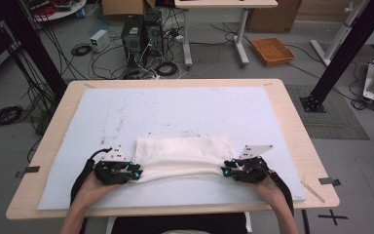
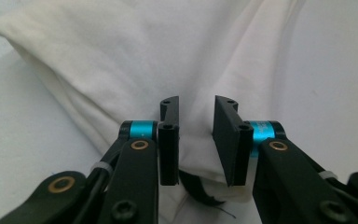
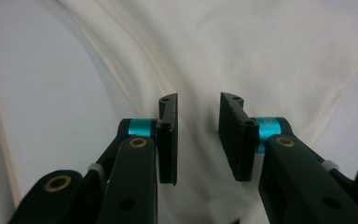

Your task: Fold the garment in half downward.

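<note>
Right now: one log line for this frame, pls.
cloth: white folded cloth flat on pale blue mat | left gripper: open at its left corner | right gripper: open at its right corner | held: nothing

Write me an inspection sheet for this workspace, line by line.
Surface: wooden table under a pale blue mat, lightly marked.
Job's things: white cloth lying folded on the mat's near half.
Clutter: nothing seen on the mat.
Grippers: left gripper and right gripper at the cloth's near corners; both sets of jaws stand apart, cloth between them, pads not pressing.
Cables: a dark cable trails from the left gripper; tangled cables on the floor.
Surroundings: computer tower, orange tray, black frame posts.
</note>
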Demonstrator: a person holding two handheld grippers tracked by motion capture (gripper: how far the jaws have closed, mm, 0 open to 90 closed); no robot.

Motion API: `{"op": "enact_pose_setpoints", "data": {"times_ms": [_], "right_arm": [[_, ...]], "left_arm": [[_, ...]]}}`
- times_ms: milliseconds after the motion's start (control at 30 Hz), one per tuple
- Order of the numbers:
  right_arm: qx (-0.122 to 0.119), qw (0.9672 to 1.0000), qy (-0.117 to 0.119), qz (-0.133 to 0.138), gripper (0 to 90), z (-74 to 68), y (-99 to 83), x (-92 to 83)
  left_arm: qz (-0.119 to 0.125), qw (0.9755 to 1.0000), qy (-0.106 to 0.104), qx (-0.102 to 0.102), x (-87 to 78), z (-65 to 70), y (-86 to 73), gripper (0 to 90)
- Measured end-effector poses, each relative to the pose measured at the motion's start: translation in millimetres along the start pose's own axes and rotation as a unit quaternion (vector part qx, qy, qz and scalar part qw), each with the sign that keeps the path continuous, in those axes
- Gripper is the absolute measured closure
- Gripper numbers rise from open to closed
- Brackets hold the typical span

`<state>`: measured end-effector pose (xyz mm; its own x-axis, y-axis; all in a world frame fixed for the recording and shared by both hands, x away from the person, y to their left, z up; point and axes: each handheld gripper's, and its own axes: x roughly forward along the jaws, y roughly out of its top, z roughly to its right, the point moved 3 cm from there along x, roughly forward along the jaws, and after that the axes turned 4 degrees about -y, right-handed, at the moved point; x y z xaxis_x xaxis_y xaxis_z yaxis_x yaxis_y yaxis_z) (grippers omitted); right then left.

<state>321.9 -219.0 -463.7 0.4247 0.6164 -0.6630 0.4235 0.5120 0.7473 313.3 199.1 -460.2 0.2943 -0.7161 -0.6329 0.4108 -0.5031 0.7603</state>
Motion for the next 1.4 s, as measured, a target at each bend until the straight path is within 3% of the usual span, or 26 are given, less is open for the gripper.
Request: {"op": "enact_pose_setpoints", "data": {"times_ms": [67,100,200,267,333,367,433,467,500,633,767,800,867,900,933,967,1033,1100,1133,1167,1233,1333,1400], "right_arm": [[-0.001,1.0,0.0,0.004,65.3,-1.5,-2.3,-3.6],[-0.003,0.9998,-0.004,0.02,63.8,-3.3,-1.6,-11.6],[-0.018,0.9991,0.012,0.037,63.9,-11.7,-3.1,-21.4],[-0.023,0.9989,0.018,0.036,63.9,-15.4,-4.3,-23.1],[-0.039,0.9985,0.02,0.031,65.2,-20.8,-7.0,-19.7],[-0.04,0.9988,0.015,0.025,66.3,-20.2,-7.4,-16.3],[-0.04,0.9991,0.006,0.012,74.8,-17.3,-8.2,-8.5],[-0.04,0.9991,0.006,0.012,74.8,-17.3,-8.2,-8.5],[-0.038,0.9993,0.007,0.004,86.9,-14.5,-9.0,-2.9],[-0.026,0.9992,0.025,0.017,88.9,-11.3,-11.4,-5.4],[-0.029,0.9984,0.049,0.002,88.9,-13.0,-17.0,-6.8],[-0.032,0.9974,0.065,0.008,86.0,-13.8,-16.6,-9.4],[-0.012,0.9971,0.068,0.034,70.3,-9.2,-12.0,-12.3],[-0.012,0.9971,0.068,0.034,70.3,-9.2,-12.0,-12.3],[0.013,0.9961,0.055,0.067,63.5,1.6,-3.1,-14.4],[0.013,0.9961,0.055,0.067,63.5,1.6,-3.1,-14.4],[0.03,0.9954,0.03,0.086,62.7,12.3,5.5,-12.3],[0.051,0.9946,-0.014,0.088,61.4,25.2,15.7,-6.4],[0.064,0.9933,-0.051,0.081,61.4,36.5,24.1,1.3],[0.064,0.9933,-0.051,0.081,61.4,36.5,24.1,1.3],[0.069,0.9909,-0.094,0.066,61.2,45.9,30.9,9.7],[0.079,0.9868,-0.134,0.044,60.4,58.5,37.2,22.2],[0.086,0.986,-0.141,0.025,65.0,64.5,37.9,31.0]], "left_arm": [[0.012,0.9999,0.0,0.001,-5.4,0.7,1.2,63.7],[0.019,0.9998,-0.004,-0.002,-8.3,1.7,1.5,60.2],[0.043,0.9985,-0.029,0.013,-14.0,11.8,0.9,59.7],[0.041,0.9977,-0.046,0.029,-12.6,20.0,-0.8,59.6],[0.024,0.9979,-0.044,0.042,-6.4,24.6,-2.9,60.2],[0.005,0.9983,-0.033,0.047,0.9,23.8,-4.5,62.2],[0.0,0.9986,-0.028,0.045,3.8,22.5,-5.1,73.1],[-0.005,0.9988,-0.022,0.042,5.1,20.7,-5.4,73.1],[-0.003,0.999,-0.022,0.04,4.8,19.4,-5.2,83.8],[-0.005,0.9993,-0.029,0.021,-8.5,9.7,-10.9,87.9],[-0.017,0.9988,-0.042,0.02,-10.8,9.2,-13.8,87.9],[-0.004,0.9988,-0.045,0.019,-13.9,8.6,-9.0,86.2],[0.022,0.9992,-0.033,0.01,-17.9,3.3,-0.3,77.7],[0.022,0.9992,-0.033,0.01,-17.9,3.3,-0.3,74.3],[0.041,0.9989,-0.023,0.0,-19.9,-2.7,6.0,73.1],[0.05,0.9986,-0.015,-0.007,-20.3,-7.0,9.8,73.1],[0.064,0.9971,0.028,-0.032,-18.8,-20.8,20.8,68.5],[0.061,0.9947,0.072,-0.041,-14.4,-35.3,30.6,65.9],[0.058,0.9937,0.085,-0.046,-11.5,-42.1,34.6,62.9],[0.056,0.9928,0.092,-0.053,-7.6,-48.8,38.2,62.9],[0.052,0.9916,0.099,-0.065,0.9,-60.1,43.2,61.0],[0.03,0.9897,0.11,-0.088,14.9,-73.9,43.0,61.6],[0.028,0.9907,0.089,-0.099,21.9,-77.7,40.2,68.3]]}}
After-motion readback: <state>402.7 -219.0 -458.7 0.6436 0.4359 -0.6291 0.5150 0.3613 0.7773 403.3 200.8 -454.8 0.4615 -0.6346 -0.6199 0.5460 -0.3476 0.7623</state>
